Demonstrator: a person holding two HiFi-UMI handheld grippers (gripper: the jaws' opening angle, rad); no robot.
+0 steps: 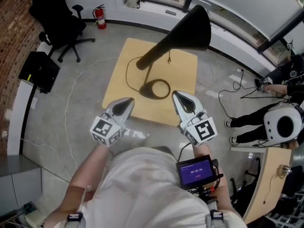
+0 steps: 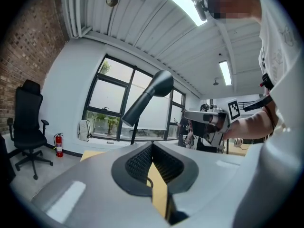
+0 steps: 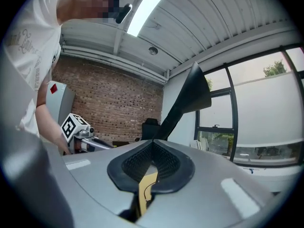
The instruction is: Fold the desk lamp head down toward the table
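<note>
I had the left tongs (image 1: 127, 101) and right tongs (image 1: 177, 95) fully closed, both empty, by the table's (image 1: 183, 109) near edge; lamp (image 1: 187, 28) head up.

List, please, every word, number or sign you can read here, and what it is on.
None reads clearly.
Small screen at the person's waist: digits, too small.
Shirt print: blurred script.
Marker cubes: square patterns, no letters.
Fire extinguisher label: too small.

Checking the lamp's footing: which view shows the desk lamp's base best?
The head view: the ring-shaped base sits in plain sight on the wooden table. Both gripper views show only the lamp head and arm; the base is out of sight there.
</note>
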